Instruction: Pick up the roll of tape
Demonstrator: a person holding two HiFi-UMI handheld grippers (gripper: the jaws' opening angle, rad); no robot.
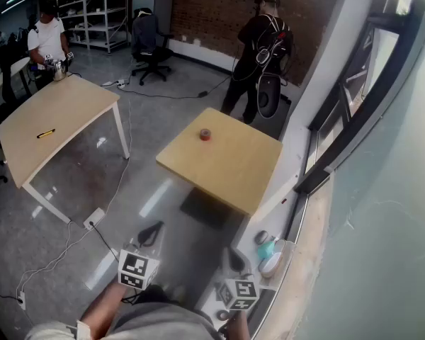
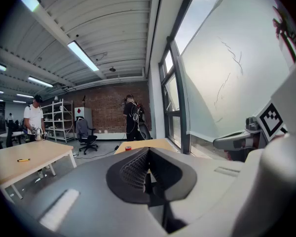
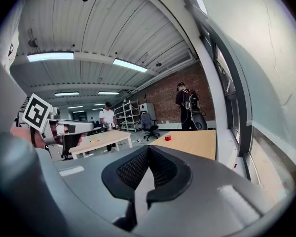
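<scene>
roll of tape point(image 1: 205, 134): sits on the square wooden table point(image 1: 230, 176) near its far edge, well apart from both grippers; shrinks to a tiny red speck in both gripper views | left gripper point(image 2: 147, 157): jaws pressed together, grips nothing | right gripper point(image 3: 148, 154): likewise closed and empty | head view: blurs both dark jaw tips, shows marker cubes clearly
</scene>
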